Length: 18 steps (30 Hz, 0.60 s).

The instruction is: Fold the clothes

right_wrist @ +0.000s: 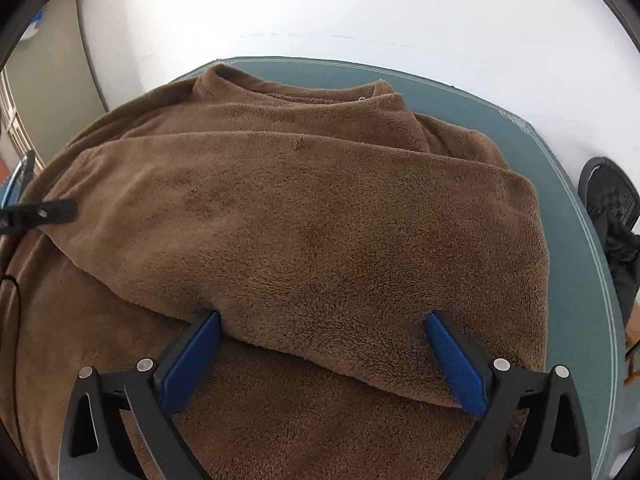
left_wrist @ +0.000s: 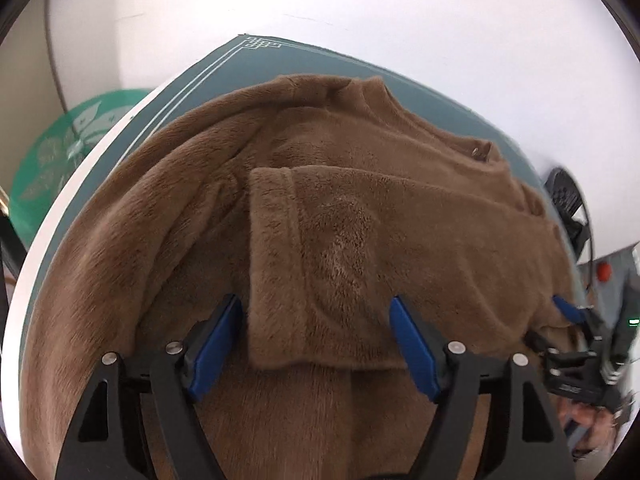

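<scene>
No brand, label or readable writing shows on anything here; the only markings are thin pale border lines and a knot-like corner ornament on the teal mat (left_wrist: pixel 224 64) that covers the table. The brown fleece garment (left_wrist: pixel 320 208) lies spread over that mat, its collar at the far side and a sleeve folded across the body, the cuff end lying flat near the middle.

The left gripper (left_wrist: pixel 314 344) hangs over the near part of the garment with its blue pads well apart; the sleeve's cuff lies in the gap between them, but neither pad presses it. The right gripper (right_wrist: pixel 322 360) is spread wider still (nothing clamped), above the edge of a folded layer.

The garment's near hem is cut off by the lower frame edge. At the right of the left view the other gripper is motion-blurred, and a hand (left_wrist: pixel 588 420) below it is barely discernible. A dark chair (right_wrist: pixel 612 200) is partly cropped at the right.
</scene>
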Tool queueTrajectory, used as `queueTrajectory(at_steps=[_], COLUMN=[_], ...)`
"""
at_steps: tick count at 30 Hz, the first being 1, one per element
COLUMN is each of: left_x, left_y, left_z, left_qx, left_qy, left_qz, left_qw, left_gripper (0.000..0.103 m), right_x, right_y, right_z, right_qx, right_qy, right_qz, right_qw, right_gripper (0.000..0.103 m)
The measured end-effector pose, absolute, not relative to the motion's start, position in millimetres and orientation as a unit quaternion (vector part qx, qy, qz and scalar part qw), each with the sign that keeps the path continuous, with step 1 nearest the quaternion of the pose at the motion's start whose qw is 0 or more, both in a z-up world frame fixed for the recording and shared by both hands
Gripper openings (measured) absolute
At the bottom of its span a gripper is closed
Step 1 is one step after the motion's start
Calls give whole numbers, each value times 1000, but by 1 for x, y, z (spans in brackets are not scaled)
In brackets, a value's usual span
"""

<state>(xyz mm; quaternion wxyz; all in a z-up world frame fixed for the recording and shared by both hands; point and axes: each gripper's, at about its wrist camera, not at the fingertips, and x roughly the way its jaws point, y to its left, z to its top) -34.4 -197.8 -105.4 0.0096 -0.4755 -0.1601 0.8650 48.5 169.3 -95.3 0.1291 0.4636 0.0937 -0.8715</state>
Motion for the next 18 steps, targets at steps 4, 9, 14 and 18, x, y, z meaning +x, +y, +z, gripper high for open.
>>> queueTrajectory(at_steps=[4, 9, 14, 18], left_x=[3, 67, 136, 174], left_y=[-222, -259, -287, -307], left_z=[-94, -86, -77, -86], left_qx=[-454, -417, -355, -343], left_qy=[-211, -280, -322, -345], left_qz=[865, 864, 874, 870], left_qw=[21, 41, 76, 84], left_gripper=[80, 80, 80, 80], right_x=[48, 48, 49, 51], right_y=[171, 174, 173, 173], right_z=[-95, -94, -94, -94], right_qx=[463, 462, 461, 455], right_qy=[96, 97, 97, 93], right_qz=[-872, -872, -874, -878], right_qw=[129, 129, 123, 116], right_gripper=[102, 102, 102, 102])
